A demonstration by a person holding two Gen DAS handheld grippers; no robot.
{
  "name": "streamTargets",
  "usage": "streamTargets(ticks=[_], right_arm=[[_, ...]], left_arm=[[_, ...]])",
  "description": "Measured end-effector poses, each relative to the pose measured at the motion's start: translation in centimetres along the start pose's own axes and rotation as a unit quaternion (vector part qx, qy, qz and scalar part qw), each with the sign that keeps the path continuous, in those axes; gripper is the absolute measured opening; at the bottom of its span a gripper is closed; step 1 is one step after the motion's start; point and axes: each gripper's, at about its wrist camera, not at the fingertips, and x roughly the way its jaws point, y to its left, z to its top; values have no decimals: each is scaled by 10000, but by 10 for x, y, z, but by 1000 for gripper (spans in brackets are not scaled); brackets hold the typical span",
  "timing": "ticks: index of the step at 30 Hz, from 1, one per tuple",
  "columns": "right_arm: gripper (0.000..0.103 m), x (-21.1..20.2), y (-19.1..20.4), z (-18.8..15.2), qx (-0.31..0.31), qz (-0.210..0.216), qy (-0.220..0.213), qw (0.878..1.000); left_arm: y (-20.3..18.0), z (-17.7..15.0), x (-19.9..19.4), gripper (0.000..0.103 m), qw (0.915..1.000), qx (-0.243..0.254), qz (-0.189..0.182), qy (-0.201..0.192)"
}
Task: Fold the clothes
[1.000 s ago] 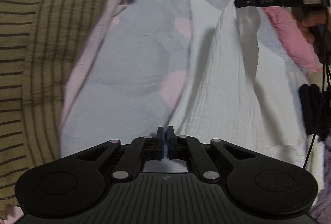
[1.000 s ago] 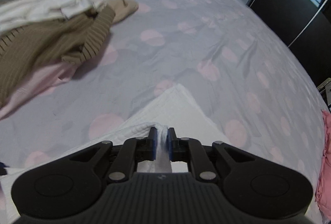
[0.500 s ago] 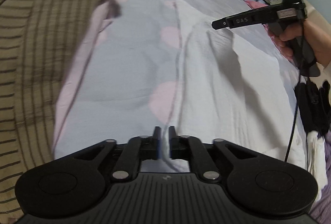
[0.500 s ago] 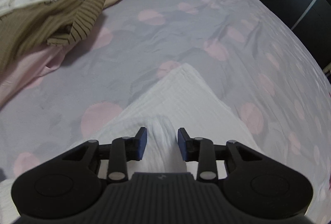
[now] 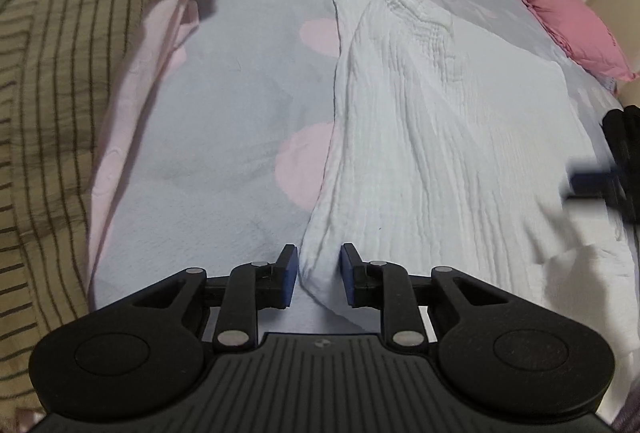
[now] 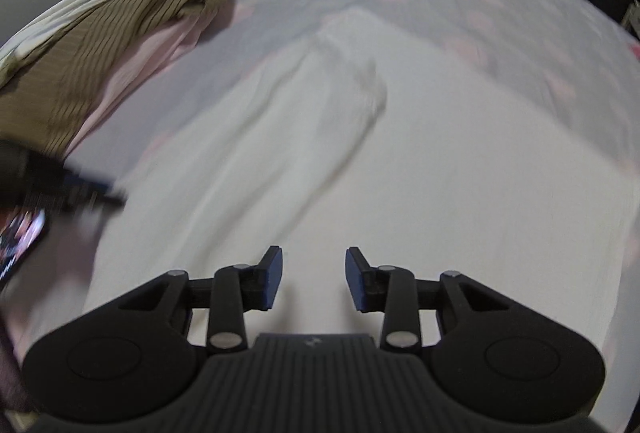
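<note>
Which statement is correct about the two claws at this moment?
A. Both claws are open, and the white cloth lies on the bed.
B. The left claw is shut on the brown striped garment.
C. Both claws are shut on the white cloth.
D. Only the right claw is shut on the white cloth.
A: the left claw and the right claw both show a wide gap between their blue pads, and the white cloth lies on the bed.

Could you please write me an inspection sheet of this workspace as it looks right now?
Surface: bed sheet, grey with pink dots.
Job's things: white garment spread out, ridge down its middle.
Clutter: striped brown top over pink cloth; pink pillow.
Grippers: left hand-held gripper open, a fold of the garment between its jaws; right hand-held gripper open over the garment.
Cables: nothing seen.
Surroundings: dark doors far off, blurred.
</note>
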Motion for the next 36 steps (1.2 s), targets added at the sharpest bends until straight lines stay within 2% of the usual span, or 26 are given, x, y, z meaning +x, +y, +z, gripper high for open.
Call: streamTargets(ticks=[3, 5, 9, 13, 17, 20, 23, 24, 26, 29, 36], right_arm=[[37, -14, 9, -45, 61, 114, 69, 9999], [37, -23, 9, -69, 119, 72, 88, 9999], [37, -45, -12, -107, 426, -112, 110, 9990], [38, -66, -47, -138, 866, -502, 122, 9949], [38, -88, -83, -167, 1326, -906, 127, 9869], [38, -103, -120, -177, 1845, -1179, 79, 9757], [37, -113, -157, -184, 2339, -1291, 20, 9636], [37, -113, -168, -185, 2503, -1292, 8, 9595], [37, -109, -187, -185, 2839, -1202, -26, 9513], [37, -96, -207, -178, 3289, -836, -126, 9406], [35, -74, -218, -165, 3507, -776, 20, 9333]], left_arm=[[-23, 0, -11, 20, 9991, 377, -92, -162], [-46, -2, -21, 20, 9966, 703, -333, -285], [-95, -6, -25, 20, 9863, 1447, -696, -388], [-136, -15, -12, 26, 9743, 2055, -886, -240], [-165, -28, 12, 30, 9656, 2516, -650, 60], [-170, -34, 29, 30, 9662, 2527, -399, 316], [-171, -36, 33, 30, 9647, 2590, -330, 354], [-172, -35, 33, 26, 9646, 2591, -325, 375], [-172, -35, 32, 22, 9644, 2591, -314, 418], [-176, -33, 31, 14, 9644, 2587, -323, 441], [-183, -23, 20, 11, 9689, 2422, -443, 247]])
